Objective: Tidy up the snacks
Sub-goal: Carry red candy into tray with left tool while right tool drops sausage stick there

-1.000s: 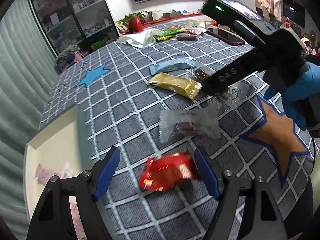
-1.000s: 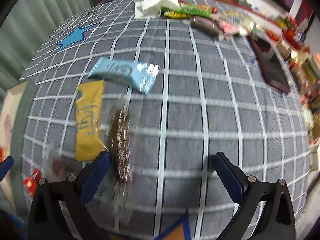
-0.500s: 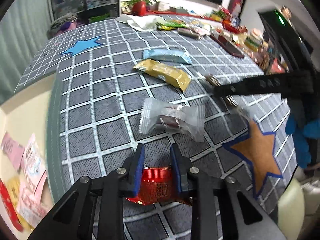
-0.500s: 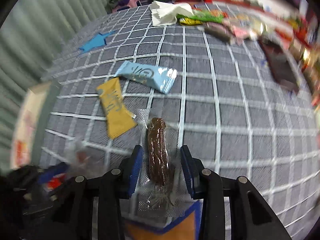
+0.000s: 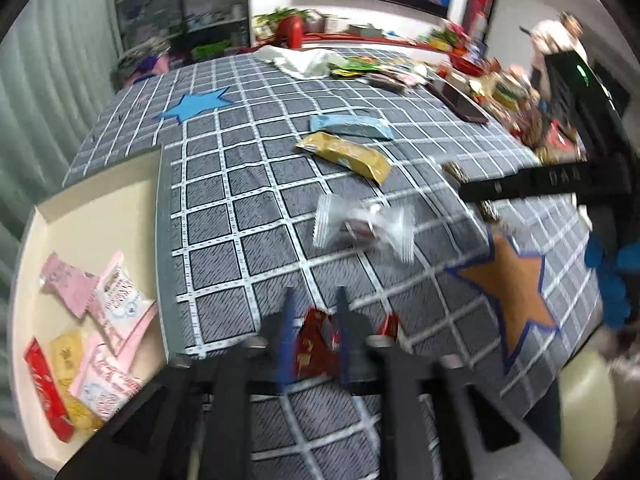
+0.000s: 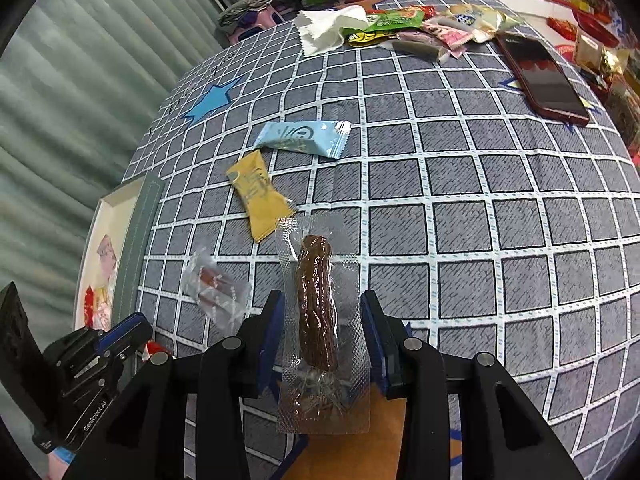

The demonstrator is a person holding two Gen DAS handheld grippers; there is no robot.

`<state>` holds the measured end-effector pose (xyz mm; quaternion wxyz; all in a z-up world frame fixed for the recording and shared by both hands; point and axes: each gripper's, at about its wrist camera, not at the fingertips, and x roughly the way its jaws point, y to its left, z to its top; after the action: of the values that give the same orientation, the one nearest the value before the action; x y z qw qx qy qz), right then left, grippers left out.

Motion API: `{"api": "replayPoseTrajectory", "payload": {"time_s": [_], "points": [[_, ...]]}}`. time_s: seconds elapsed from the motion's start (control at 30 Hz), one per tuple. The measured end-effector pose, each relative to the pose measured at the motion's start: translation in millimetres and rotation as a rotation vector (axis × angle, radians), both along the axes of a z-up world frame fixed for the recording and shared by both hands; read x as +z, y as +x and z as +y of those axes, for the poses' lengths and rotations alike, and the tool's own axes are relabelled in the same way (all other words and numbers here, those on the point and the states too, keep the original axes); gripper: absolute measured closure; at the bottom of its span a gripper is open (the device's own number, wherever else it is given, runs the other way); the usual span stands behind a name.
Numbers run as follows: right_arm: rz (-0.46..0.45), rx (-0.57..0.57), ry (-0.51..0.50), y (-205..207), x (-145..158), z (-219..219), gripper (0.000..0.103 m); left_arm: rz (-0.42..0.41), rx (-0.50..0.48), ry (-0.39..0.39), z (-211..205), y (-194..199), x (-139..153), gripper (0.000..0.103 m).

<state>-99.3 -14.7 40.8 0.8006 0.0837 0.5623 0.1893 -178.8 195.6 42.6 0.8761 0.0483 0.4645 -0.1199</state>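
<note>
My left gripper (image 5: 314, 316) is shut on a red snack packet (image 5: 316, 340), held just above the checked tablecloth. My right gripper (image 6: 322, 312) is shut on a clear-wrapped brown sausage snack (image 6: 316, 300), lifted above the cloth. A clear-wrapped candy (image 5: 362, 226), a yellow packet (image 5: 346, 156) and a light blue packet (image 5: 352, 126) lie on the cloth ahead. They also show in the right wrist view: the candy (image 6: 214, 284), the yellow packet (image 6: 256, 192) and the blue packet (image 6: 304, 138). The cream tray (image 5: 92, 216) at the left holds several snacks.
A phone (image 6: 540, 76) lies at the far right of the cloth. A white napkin (image 6: 328, 30) and a pile of snacks (image 6: 424, 26) sit at the far edge. An orange star patch (image 5: 510, 280) is near the table's front right edge.
Both grippers have lifted their snacks off the cloth. The left gripper has swung left, bringing more of the tray into view. The right gripper has risen with the sausage.
</note>
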Motion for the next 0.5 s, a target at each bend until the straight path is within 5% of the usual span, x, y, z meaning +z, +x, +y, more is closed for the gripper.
{"api": "replayPoseTrajectory", "payload": {"time_s": [0.07,0.1,0.23,0.4,0.43,0.5], "points": [[-0.001,0.005,0.007,-5.4,1.0,-0.7,0.062,-0.063,-0.065,0.028,-1.5,-12.5,4.7,0.022],[-0.002,0.005,0.008,-7.6,1.0,-1.2,0.062,-0.107,-0.098,0.052,-3.8,-19.4,7.5,0.021],[0.000,0.004,0.013,-12.0,0.6,-3.5,0.062,-0.170,-0.228,0.117,-17.3,-31.4,9.6,0.021],[0.004,-0.004,0.020,-16.6,-0.9,-6.2,0.062,-0.022,-0.240,0.174,-34.7,-5.6,-23.6,0.021],[0.004,-0.005,0.021,-18.1,-0.3,-6.7,0.062,0.026,-0.211,0.181,-34.5,-0.4,-32.5,0.023],[0.002,-0.007,0.020,-20.8,1.2,-7.4,0.062,0.061,-0.151,0.054,-24.9,4.9,-34.0,0.044]]}}
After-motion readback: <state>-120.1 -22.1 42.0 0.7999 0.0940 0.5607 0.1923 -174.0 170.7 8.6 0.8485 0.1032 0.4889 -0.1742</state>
